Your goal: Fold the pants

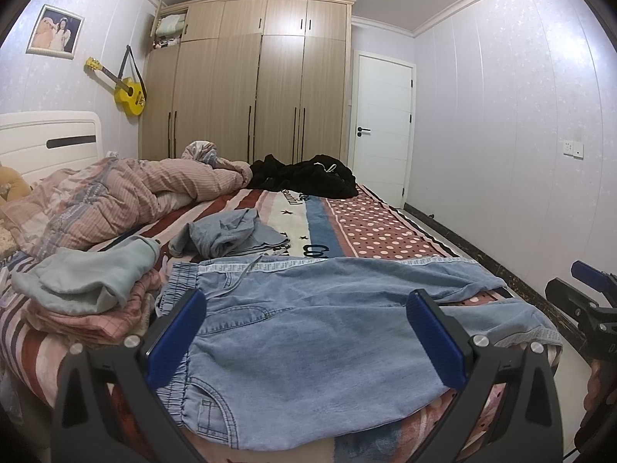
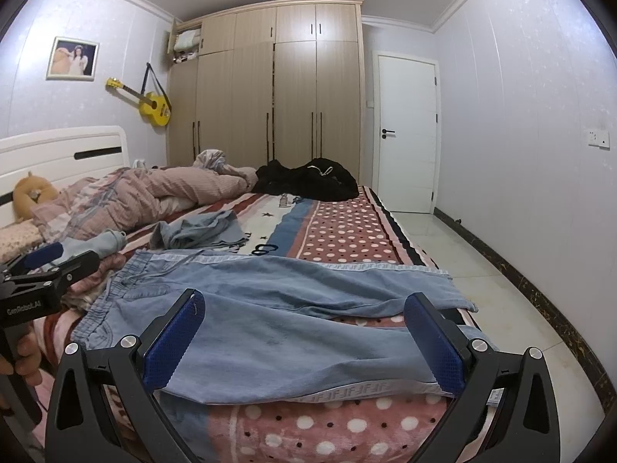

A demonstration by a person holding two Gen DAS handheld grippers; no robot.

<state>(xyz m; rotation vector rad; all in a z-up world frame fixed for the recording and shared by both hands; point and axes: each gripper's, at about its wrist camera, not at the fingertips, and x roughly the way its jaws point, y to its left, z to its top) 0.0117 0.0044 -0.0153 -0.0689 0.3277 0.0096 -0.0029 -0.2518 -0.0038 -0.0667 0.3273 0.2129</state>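
Note:
Light blue denim pants [image 1: 308, 320] lie spread flat across the near end of the bed, waistband to the left, legs to the right; they also show in the right wrist view [image 2: 277, 308]. My left gripper [image 1: 308, 332] is open and empty, hovering above the waist and seat part. My right gripper [image 2: 304, 332] is open and empty, hovering above the leg part near the bed's front edge. Each gripper shows at the edge of the other's view: the right one [image 1: 590, 308], the left one [image 2: 42, 270].
A pile of folded clothes [image 1: 88, 293] lies left of the pants. A crumpled blue-grey garment [image 1: 227, 235], a pink quilt [image 1: 127, 196] and black clothes [image 1: 308, 177] lie further back on the bed [image 1: 370, 227]. Tiled floor [image 2: 482, 281] lies to the right.

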